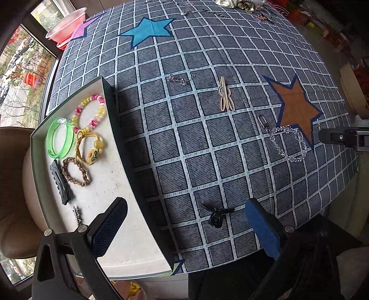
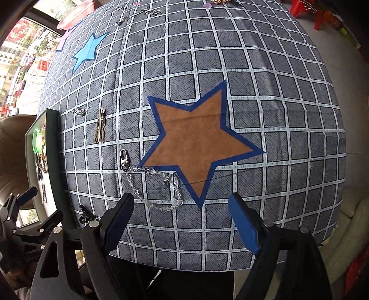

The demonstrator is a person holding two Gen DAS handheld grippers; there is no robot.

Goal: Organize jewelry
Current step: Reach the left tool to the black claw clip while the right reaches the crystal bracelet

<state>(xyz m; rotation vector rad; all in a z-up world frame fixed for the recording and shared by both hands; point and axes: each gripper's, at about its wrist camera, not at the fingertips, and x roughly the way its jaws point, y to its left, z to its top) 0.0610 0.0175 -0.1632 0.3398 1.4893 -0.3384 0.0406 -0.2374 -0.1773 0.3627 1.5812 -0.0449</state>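
Observation:
A white tray [image 1: 129, 233] at the table's left edge holds a green bangle [image 1: 60, 138], a pink-yellow bracelet [image 1: 88, 113], a yellow hair tie [image 1: 91, 147], a brown braided bracelet [image 1: 75, 172] and a black clip [image 1: 60, 182]. On the cloth lie a black hair clip [image 1: 216, 215], a beige clip [image 1: 225, 95], a small silver chain [image 1: 178, 80] and a clear bead chain [image 1: 286, 140]. My left gripper [image 1: 186, 233] is open, above the tray's edge and the black hair clip. My right gripper [image 2: 182, 221] is open, just short of the bead chain [image 2: 154, 187].
The table wears a grey checked cloth with a brown star [image 2: 196, 140] and a blue star [image 1: 147, 30]. More jewelry lies at the far edge [image 1: 244, 4]. A pink basin [image 1: 66, 25] stands far left. A brown chair [image 1: 11, 184] is beside the tray.

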